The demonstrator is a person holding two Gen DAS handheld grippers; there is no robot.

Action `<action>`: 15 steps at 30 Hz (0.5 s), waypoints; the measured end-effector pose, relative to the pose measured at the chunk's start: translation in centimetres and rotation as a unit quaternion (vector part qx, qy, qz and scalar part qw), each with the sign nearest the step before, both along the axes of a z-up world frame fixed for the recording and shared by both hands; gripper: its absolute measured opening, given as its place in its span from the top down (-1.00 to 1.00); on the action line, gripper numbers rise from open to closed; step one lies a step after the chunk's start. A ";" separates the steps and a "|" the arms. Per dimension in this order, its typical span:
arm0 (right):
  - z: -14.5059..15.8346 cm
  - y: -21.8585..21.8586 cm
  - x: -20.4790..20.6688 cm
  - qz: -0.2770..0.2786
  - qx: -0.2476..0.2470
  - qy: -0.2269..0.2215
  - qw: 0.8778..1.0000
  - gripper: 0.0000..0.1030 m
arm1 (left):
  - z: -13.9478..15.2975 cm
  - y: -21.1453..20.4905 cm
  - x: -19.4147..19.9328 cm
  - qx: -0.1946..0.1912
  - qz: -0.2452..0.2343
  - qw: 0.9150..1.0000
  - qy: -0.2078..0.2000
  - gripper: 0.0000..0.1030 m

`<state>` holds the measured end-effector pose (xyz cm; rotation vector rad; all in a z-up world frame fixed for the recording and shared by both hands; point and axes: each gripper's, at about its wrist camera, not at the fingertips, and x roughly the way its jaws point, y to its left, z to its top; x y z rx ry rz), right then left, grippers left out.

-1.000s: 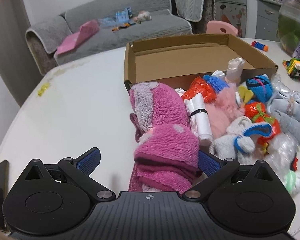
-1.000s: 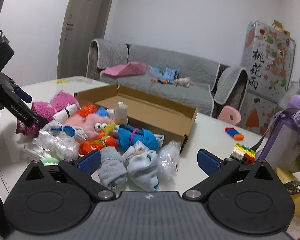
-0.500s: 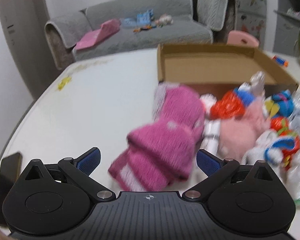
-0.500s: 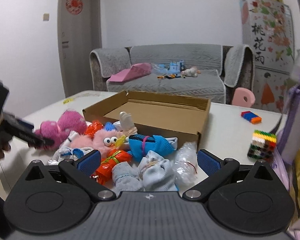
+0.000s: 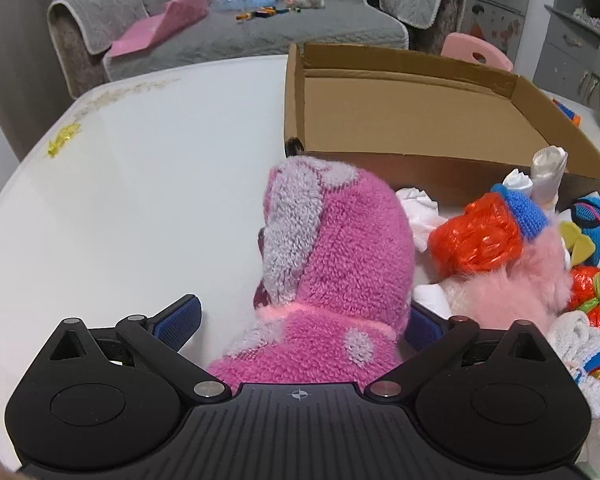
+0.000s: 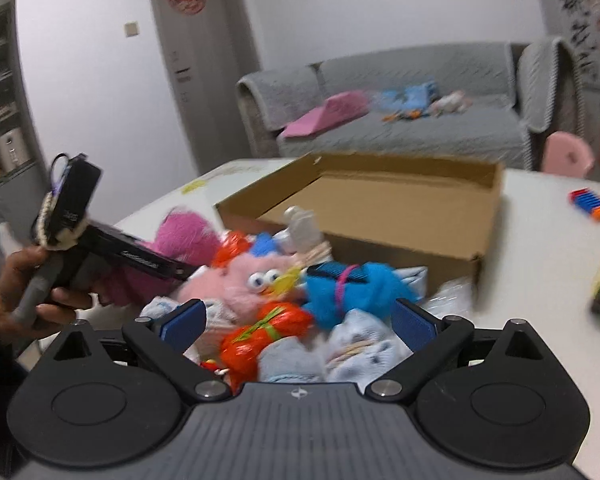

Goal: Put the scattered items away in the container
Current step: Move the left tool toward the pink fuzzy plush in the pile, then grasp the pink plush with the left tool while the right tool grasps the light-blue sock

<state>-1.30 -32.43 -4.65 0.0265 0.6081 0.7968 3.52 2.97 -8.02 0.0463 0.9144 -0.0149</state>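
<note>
My left claw [image 5: 300, 320] stands spread around the near end of the pink fleece bundle [image 5: 332, 264] — pads either side, not yet pressed in, the better to take it whole. The bundle lies on the table [image 5: 140, 200] just short of the empty cardboard box [image 5: 412, 100]. My right claw [image 6: 296, 320] hangs spread above the heap, over the orange packet [image 6: 268, 332], holding nothing.

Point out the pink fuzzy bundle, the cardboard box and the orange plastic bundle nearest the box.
pink fuzzy bundle [image 5: 340, 264]: left wrist view, its upper fleece face.
cardboard box [image 5: 404, 100]: left wrist view, bare inner floor.
orange plastic bundle [image 5: 474, 236]: left wrist view, middle of the crinkled wrap.
</note>
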 end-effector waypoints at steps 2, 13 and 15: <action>-0.4 0.3 0.4 0.008 -0.005 0.017 1.000 -0.95 | 0.1 0.5 0.0 -0.008 0.002 1.000 0.005 -1.00; -1.0 -1.3 -0.4 0.005 -0.017 0.067 0.998 -0.96 | 0.7 2.6 -3.4 0.025 0.029 0.999 0.002 -1.00; -0.9 -1.5 -0.6 0.003 -0.018 0.068 0.998 -0.96 | 0.9 2.3 -3.7 0.038 0.026 0.999 -0.005 -0.99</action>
